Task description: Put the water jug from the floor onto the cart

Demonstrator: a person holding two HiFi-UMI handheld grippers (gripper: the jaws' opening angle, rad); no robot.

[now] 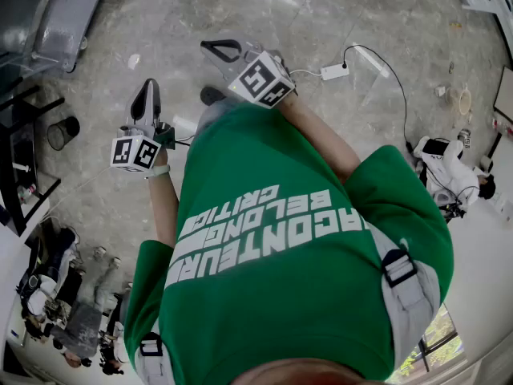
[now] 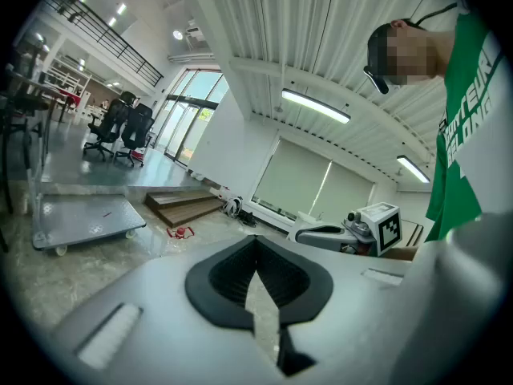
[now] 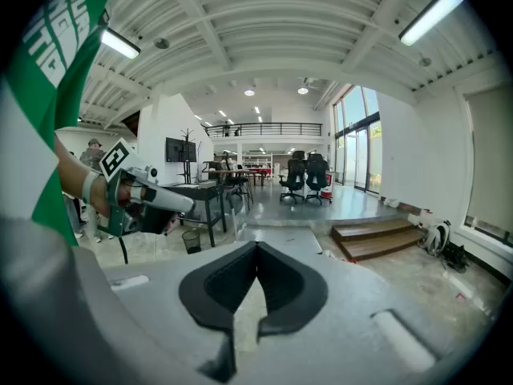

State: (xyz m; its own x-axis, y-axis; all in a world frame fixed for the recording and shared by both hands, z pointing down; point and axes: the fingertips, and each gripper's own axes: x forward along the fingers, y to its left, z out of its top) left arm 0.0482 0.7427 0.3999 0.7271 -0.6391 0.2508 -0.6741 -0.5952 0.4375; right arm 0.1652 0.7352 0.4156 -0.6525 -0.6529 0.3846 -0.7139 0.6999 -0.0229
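While both arms reach forward, tipped slightly down, the left gripper (image 1: 147,95) and right gripper (image 1: 218,50) show jaws pressed together on nothing; the cart (image 2: 80,219) stands well beyond the left jaws, leftward

Your bare marble floor (image 1: 160,22) runs open across the frame's top, a white power strip (image 1: 334,71) lies upper right, a black bin (image 1: 62,132) crowds your left edge, a seated person (image 1: 449,171) blocks the right edge.
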